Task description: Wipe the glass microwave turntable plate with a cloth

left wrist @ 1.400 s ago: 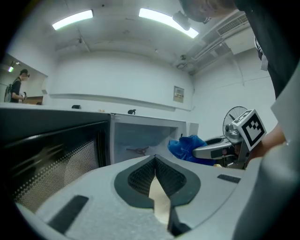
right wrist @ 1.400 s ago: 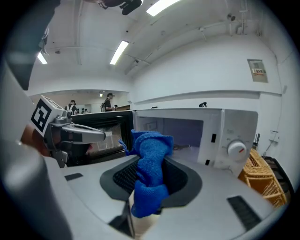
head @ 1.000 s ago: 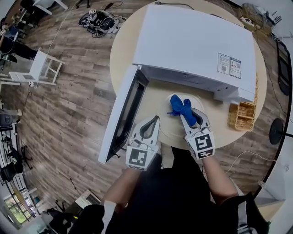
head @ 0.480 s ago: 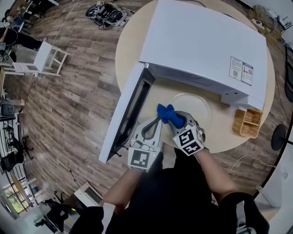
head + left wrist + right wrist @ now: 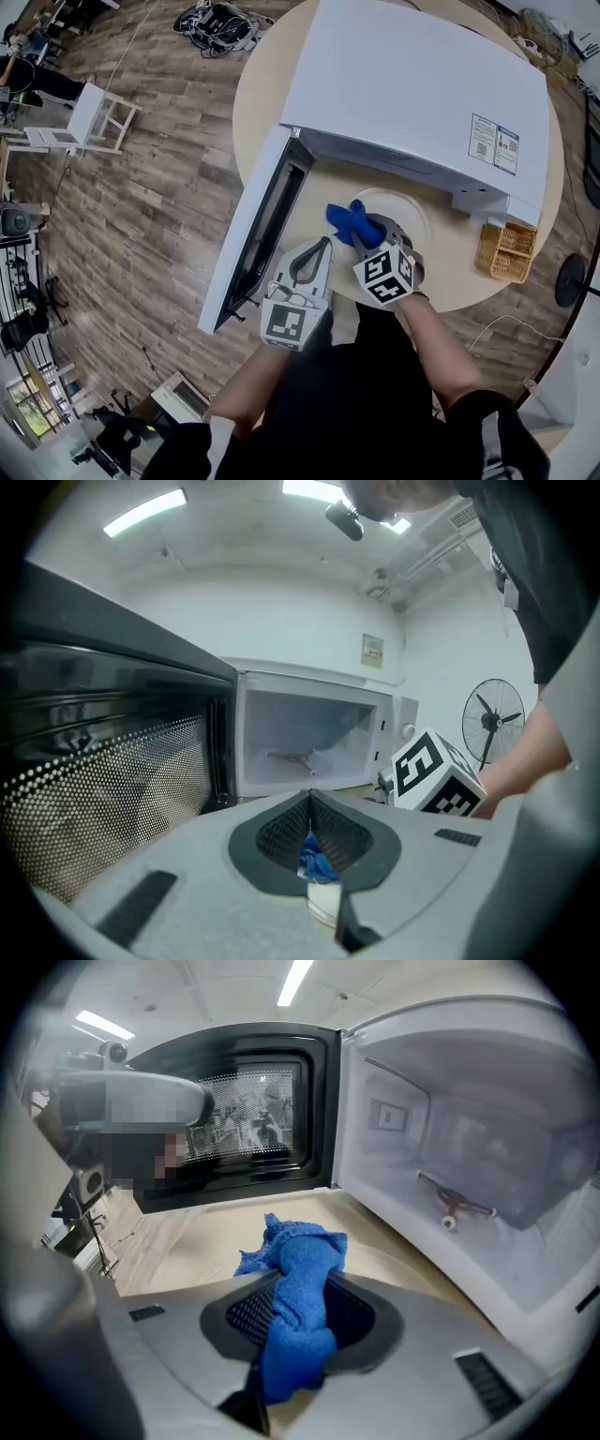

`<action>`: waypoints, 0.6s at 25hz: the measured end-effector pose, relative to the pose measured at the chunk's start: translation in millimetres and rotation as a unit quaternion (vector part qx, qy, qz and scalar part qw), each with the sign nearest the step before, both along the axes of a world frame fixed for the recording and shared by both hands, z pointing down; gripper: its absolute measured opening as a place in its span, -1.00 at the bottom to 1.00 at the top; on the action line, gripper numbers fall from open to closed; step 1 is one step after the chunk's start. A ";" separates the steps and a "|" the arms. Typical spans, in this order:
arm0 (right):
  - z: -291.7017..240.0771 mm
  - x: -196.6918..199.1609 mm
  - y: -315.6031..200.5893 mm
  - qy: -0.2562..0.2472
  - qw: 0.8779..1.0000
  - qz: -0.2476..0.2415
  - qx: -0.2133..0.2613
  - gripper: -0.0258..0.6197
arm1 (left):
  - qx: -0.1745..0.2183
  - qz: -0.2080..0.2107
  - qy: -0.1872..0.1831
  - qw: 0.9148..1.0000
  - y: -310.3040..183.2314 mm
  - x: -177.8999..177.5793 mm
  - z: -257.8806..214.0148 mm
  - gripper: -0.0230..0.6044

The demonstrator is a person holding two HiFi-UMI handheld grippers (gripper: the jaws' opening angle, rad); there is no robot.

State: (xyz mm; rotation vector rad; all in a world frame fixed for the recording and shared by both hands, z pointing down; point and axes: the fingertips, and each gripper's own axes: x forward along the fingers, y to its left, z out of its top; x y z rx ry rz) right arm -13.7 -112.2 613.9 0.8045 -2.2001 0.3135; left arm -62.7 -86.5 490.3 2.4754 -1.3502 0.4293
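The round glass turntable plate [image 5: 405,210] lies flat on the tan table in front of the open microwave [image 5: 412,84]. A blue cloth [image 5: 349,221] rests on the plate's left part, and my right gripper [image 5: 362,235] is shut on it. In the right gripper view the cloth [image 5: 295,1297] bunches out between the closed jaws of that gripper [image 5: 284,1275]. My left gripper [image 5: 324,244] hovers just left of the plate, shut and holding nothing. In the left gripper view its tips [image 5: 310,797] meet, and a bit of blue cloth [image 5: 317,860] shows behind them.
The microwave door [image 5: 248,234] stands swung open on the left, close beside my left gripper. The empty cavity [image 5: 469,1147] shows only the roller support [image 5: 455,1208]. A wicker basket [image 5: 506,251] sits at the table's right edge. Wood floor, chairs and cables lie beyond.
My right gripper dragged the cloth from the middle of the plate to its left rim, then came back slightly right. The left gripper stayed where it was.
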 end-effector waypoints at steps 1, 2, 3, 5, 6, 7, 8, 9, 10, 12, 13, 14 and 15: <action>-0.2 5.2 -4.8 0.006 1.000 0.006 0.006 -0.56 | 0.002 0.002 -0.001 1.000 -1.0 0.6 -0.5 -0.91; -0.4 10.8 -9.4 0.012 1.000 0.013 0.013 -0.56 | 0.005 0.004 -0.003 1.000 -1.6 1.1 -0.6 -0.91; -0.5 16.9 -14.0 0.018 0.999 0.022 0.019 -0.55 | 0.005 0.005 -0.003 1.000 -2.1 1.9 -0.7 -0.91; -0.7 31.1 -23.1 0.028 0.998 0.043 0.028 -0.54 | 0.003 0.007 -0.001 1.000 -2.8 4.9 -1.1 -0.91; -1.1 39.0 -27.6 0.032 0.997 0.055 0.031 -0.54 | 0.004 0.011 -0.001 1.000 -3.3 6.7 -1.5 -0.91; -1.5 47.1 -31.6 0.036 0.997 0.066 0.033 -0.54 | 0.005 0.014 -0.002 1.000 -3.8 8.3 -2.0 -0.91; -1.8 55.5 -34.8 0.040 0.996 0.076 0.034 -0.54 | 0.006 0.016 -0.002 1.000 -4.1 9.7 -2.7 -0.91; -1.8 64.3 -37.2 0.043 0.995 0.087 0.033 -0.54 | 0.006 0.018 -0.001 1.000 -4.4 10.5 -3.5 -0.91; -1.5 73.6 -39.0 0.045 0.994 0.100 0.031 -0.54 | 0.005 0.018 0.003 1.000 -4.7 11.1 -4.6 -0.91; -0.8 93.4 -41.4 0.045 0.990 0.128 0.028 -0.55 | 0.001 0.015 0.013 1.000 -5.2 12.2 -7.8 -0.91; -0.9 103.2 -42.4 0.046 0.988 0.142 0.028 -0.55 | 0.001 0.014 0.017 1.000 -5.4 12.8 -9.2 -0.91; -1.1 112.4 -43.3 0.047 0.986 0.154 0.028 -0.55 | 0.000 0.015 0.018 1.000 -5.6 13.4 -9.8 -0.91; -1.3 120.7 -44.0 0.048 0.985 0.166 0.029 -0.55 | 0.000 0.015 0.019 1.000 -5.7 14.1 -9.5 -0.91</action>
